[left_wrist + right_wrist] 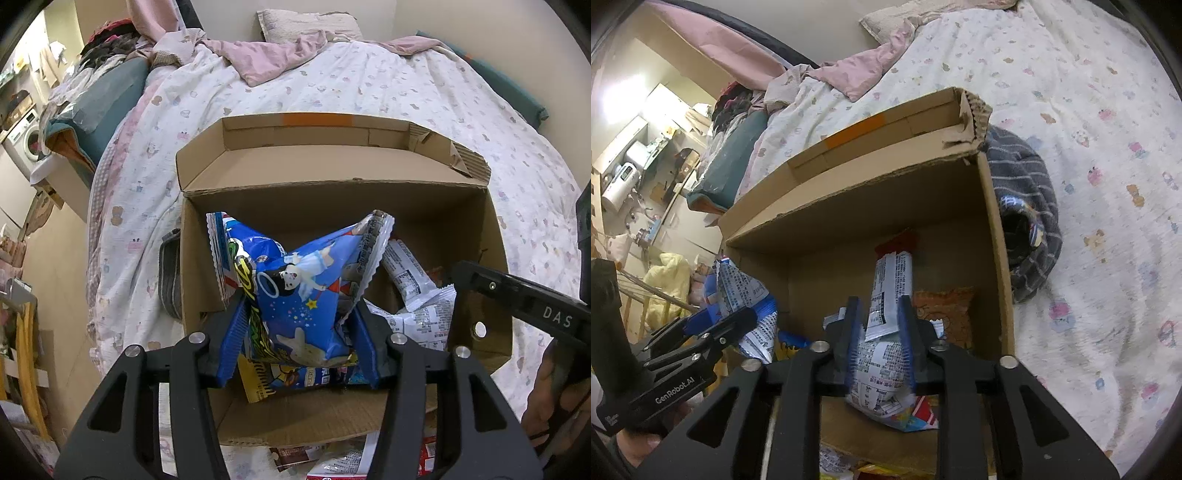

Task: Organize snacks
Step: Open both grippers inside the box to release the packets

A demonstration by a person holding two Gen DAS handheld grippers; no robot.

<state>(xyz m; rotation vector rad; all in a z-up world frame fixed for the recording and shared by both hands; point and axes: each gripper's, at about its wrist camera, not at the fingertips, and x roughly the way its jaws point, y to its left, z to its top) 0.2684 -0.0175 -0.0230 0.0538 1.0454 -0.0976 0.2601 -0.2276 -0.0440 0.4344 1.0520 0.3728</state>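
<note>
The left hand-held gripper [295, 332] is closed around a puffy blue foil snack bag printed with a cartoon angel [295, 291], held above the open brown cardboard box [332, 206] that sits on the bed with the white patterned quilt [406, 85]. The bag bulges between the blue pads and its crimped top corners flare toward 11 and 1 o'clock, so the grip looks to be on air-filled foil; a slip or a burst seam seems possible if the squeeze changes.

The right hand-held gripper [879, 343] is pinched on a white snack packet covered in small black print [882, 373], low over the box's near side. A second narrow white printed packet with a red end [894, 277] stands upright just beyond its fingertips, at 12 o'clock, and an orange crinkled snack bag [945, 310] lies against the wall at 2 o'clock. Both hands work over the same box, and the left tool sits close at 9 o'clock in the right wrist view, so the two could collide or knock the upright packet over. The box rests on soft bedding and may tip. A grey striped garment [1030, 206] lies just beside the box's right wall.
</note>
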